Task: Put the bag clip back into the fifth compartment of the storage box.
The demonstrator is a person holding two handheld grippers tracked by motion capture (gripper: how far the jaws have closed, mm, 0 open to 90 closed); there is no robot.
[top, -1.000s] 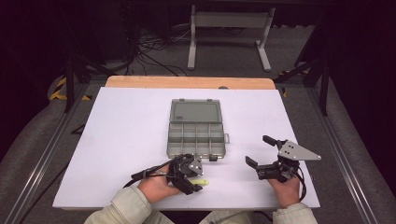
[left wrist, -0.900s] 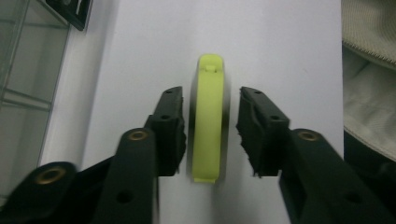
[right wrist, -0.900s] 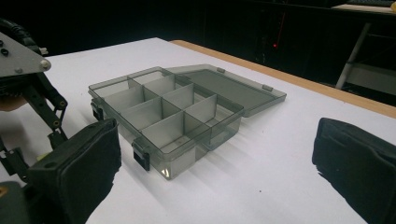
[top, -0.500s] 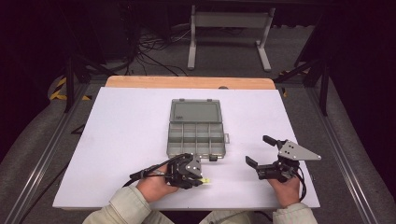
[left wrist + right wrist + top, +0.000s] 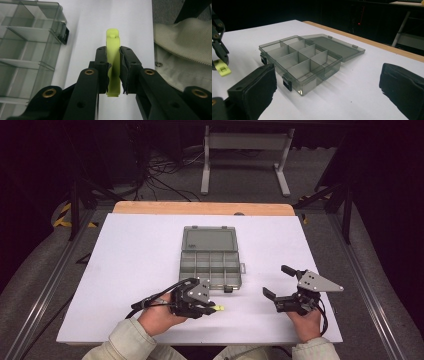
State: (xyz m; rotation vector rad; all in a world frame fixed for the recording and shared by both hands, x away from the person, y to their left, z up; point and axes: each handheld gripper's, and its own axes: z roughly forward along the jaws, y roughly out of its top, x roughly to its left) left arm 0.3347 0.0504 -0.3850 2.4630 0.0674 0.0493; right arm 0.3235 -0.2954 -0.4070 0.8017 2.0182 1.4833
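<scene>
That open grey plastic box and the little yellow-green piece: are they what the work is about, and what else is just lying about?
In the job:
small yellow-green plastic clip, clamped in the left gripper
clear grey plastic compartment box, lid open
right gripper, open

Just about:
white metal stand
black cables on the floor

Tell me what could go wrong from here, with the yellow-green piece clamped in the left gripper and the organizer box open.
The left gripper pinches the yellow-green piece by its thin sides, so it may twist or slip out. The organizer box has narrow compartments; the piece could catch on a divider. The right gripper is open, off the box, which might slide if bumped.
</scene>
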